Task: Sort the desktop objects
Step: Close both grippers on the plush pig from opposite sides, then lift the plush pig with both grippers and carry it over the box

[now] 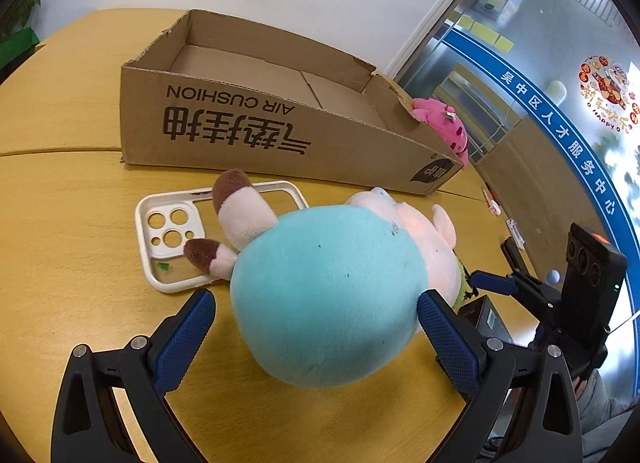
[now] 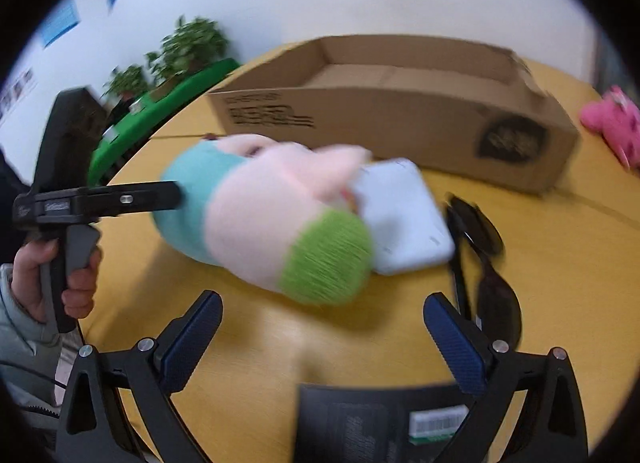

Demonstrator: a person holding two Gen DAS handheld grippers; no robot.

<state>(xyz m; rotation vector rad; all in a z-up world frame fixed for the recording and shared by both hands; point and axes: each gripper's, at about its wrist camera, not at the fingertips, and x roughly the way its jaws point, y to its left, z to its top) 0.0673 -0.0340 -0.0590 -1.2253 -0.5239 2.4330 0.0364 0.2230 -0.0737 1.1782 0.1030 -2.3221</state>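
Plush (image 1: pixel 332 295) lies on the bench (image 1: pixel 80 223) between the open left tongs (image 1: pixel 316 327), ungripped. Next: close, lift into the box (image 1: pixel 256 75). Right tongs (image 2: pixel 320 335) open, empty.

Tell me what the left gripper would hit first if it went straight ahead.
The left gripper would meet the plush toy first; its teal body already sits between the open jaws. The phone case and cardboard box lie beyond.
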